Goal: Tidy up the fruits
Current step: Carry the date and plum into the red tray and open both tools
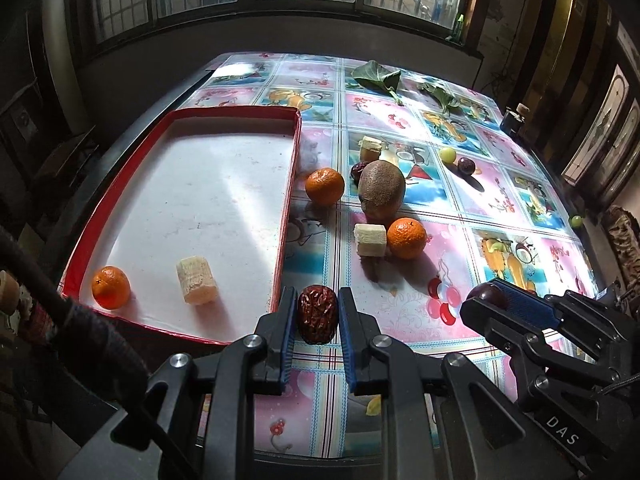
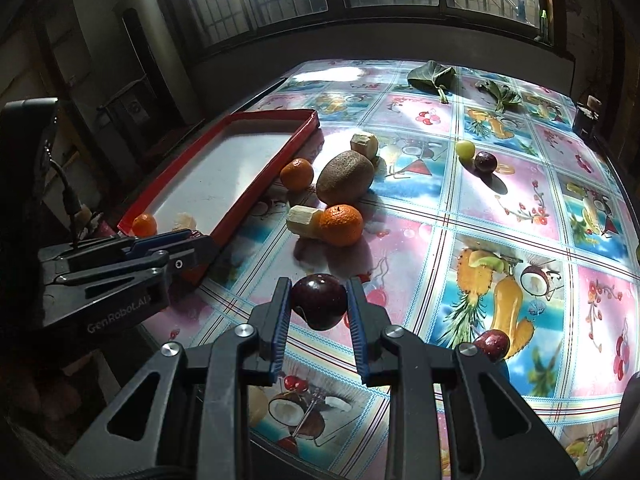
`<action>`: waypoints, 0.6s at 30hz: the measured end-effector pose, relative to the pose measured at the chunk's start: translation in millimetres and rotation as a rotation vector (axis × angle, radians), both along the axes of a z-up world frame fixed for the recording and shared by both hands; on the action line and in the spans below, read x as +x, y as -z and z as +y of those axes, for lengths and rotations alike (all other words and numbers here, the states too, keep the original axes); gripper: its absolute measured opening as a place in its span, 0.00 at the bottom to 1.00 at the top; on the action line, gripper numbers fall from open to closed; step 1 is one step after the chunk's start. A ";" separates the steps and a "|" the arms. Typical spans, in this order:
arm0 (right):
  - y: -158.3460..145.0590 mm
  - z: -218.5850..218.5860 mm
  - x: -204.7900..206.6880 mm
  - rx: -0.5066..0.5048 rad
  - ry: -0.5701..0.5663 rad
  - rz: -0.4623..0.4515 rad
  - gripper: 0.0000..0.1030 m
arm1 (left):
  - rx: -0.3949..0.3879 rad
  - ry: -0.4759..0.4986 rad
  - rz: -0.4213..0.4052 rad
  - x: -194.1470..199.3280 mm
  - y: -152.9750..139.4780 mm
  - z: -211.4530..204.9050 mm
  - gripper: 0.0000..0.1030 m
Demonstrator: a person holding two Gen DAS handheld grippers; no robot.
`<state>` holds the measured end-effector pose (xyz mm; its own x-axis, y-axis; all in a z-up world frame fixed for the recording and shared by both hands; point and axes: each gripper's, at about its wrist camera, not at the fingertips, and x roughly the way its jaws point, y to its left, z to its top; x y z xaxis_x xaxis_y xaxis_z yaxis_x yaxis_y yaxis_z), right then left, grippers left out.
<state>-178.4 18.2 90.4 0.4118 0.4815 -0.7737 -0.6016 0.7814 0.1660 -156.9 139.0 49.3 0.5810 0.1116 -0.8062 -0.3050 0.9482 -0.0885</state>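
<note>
Just beside the near right corner of the red tray [image 1: 286,184], the left claw [image 1: 317,316] is clamped on a wrinkled red date [image 1: 317,314], while the right claw [image 2: 319,307] pinches a dark plum [image 2: 319,306] above the table [image 2: 500,208]. The tray's near end already has a mandarin [image 1: 111,287] and a pale cut piece [image 1: 197,280]. Both fruits look bound for the tray. To do it well, carry each clear over the raised rim, bring the date down on bare white floor right of the pale piece, then part the jaws low so neither fruit rolls. Let the plum follow farther in, keeping the two claws from crossing.
</note>
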 end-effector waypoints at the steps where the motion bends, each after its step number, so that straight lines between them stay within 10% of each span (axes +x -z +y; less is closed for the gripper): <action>1: -0.4 2.3 -0.1 -0.001 -0.003 -0.001 0.28 | -0.001 -0.002 -0.001 0.0 -0.1 1.7 0.18; 18: -2.5 52.4 8.6 0.009 -0.077 0.017 0.29 | -0.032 -0.141 -0.026 -11.6 -10.6 73.7 0.18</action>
<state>-169.8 70.6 92.9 0.3606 0.5181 -0.7756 -0.6566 0.7316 0.1834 -168.5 212.7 59.8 0.5821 0.1680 -0.7955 -0.4318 0.8929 -0.1274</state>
